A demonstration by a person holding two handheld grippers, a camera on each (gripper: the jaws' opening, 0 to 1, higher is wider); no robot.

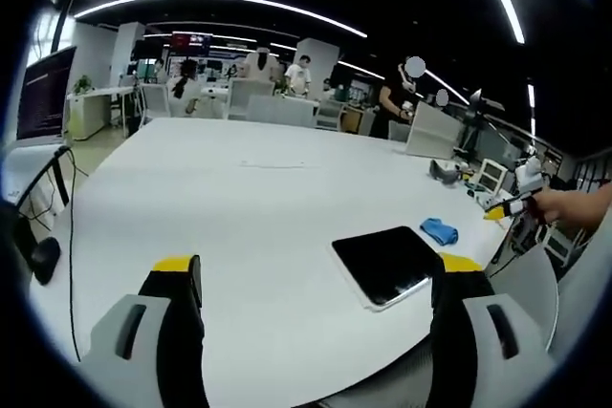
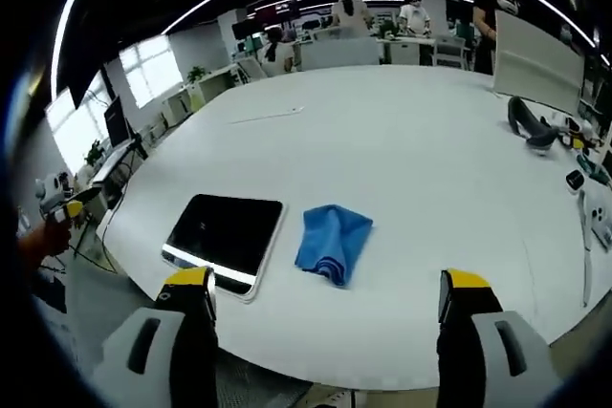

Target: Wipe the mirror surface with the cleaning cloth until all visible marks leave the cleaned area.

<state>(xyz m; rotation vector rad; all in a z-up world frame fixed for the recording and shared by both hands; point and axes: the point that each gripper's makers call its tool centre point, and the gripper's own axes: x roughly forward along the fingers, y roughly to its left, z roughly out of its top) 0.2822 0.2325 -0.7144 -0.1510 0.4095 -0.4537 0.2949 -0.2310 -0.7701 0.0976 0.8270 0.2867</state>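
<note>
- Mirror [image 2: 226,233] is lying flat on the white table [image 2: 402,140], just ahead of the right gripper's [image 2: 325,308] left jaw, its dark surface showing a bright strip along the near edge.
- Blue cleaning cloth [image 2: 332,241] is sitting crumpled beside the mirror, ahead and between the jaws, not touching either.
- Right gripper is hovering with jaws wide apart, holding nothing.
- Left gripper [image 1: 320,284] is also standing spread and empty; the mirror [image 1: 387,263] is lying just ahead of its right jaw, the cloth [image 1: 439,230] beyond.
- Grey objects [image 2: 532,123] and people at desks are sitting far beyond; nothing is blocking the way.
</note>
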